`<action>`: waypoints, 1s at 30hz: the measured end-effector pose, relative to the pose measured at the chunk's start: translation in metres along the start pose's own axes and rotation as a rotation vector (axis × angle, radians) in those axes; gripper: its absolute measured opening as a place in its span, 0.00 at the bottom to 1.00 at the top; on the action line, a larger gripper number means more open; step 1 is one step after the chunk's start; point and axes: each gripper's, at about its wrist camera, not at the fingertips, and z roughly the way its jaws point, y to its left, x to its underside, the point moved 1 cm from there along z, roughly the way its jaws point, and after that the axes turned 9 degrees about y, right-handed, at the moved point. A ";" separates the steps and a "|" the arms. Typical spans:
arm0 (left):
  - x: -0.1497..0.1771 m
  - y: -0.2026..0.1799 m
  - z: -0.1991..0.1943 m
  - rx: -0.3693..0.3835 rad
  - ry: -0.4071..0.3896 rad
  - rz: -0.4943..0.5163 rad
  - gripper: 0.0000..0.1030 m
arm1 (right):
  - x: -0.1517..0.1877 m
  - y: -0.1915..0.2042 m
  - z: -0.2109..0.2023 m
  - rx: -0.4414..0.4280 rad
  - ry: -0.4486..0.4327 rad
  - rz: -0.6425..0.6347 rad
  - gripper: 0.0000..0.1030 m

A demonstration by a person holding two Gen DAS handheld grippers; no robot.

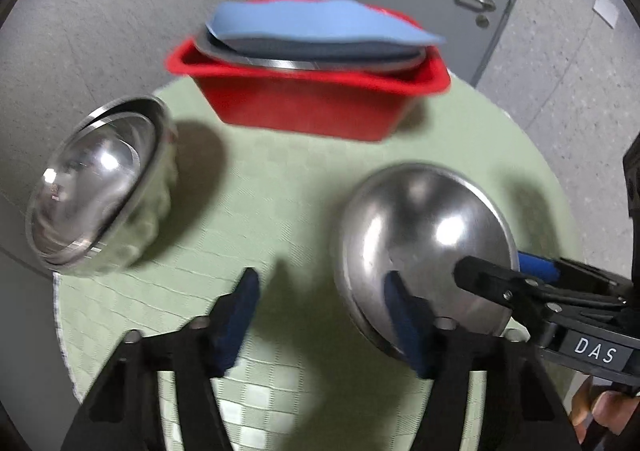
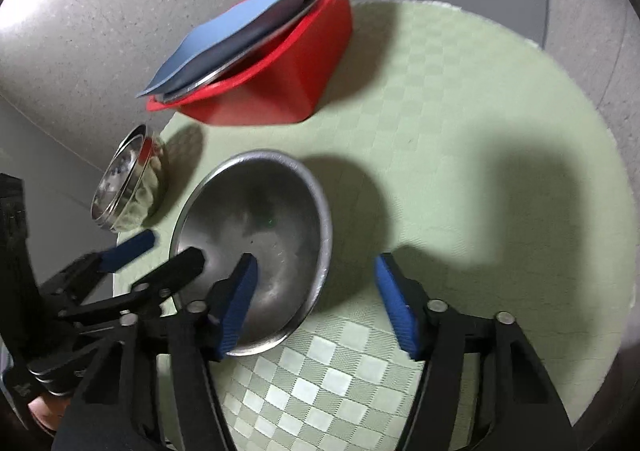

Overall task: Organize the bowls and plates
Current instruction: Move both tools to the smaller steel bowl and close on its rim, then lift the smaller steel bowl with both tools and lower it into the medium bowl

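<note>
My left gripper and right gripper both gape wide, gripping nothing. Each straddles the rim of a steel bowl on the green table, before a red tub.

Steel bowl near nested bowls; plates fill red tub.

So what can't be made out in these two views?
- Red tub contents: blue sheet and plate cover them, both views.
- Stacked bowls: count unclear, motion blur, left view.
- Big bowl near rim: right tool finger hides it, right view.
</note>
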 end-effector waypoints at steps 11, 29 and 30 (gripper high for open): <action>-0.011 -0.002 -0.001 0.083 -0.011 0.056 0.17 | -0.001 0.007 0.009 -0.036 0.043 -0.012 0.21; 0.023 0.084 -0.108 0.049 -0.214 -0.067 0.17 | -0.034 0.119 -0.017 -0.094 -0.032 -0.199 0.21; 0.025 0.093 -0.112 0.045 -0.221 -0.082 0.17 | -0.037 0.124 -0.016 -0.098 -0.031 -0.209 0.21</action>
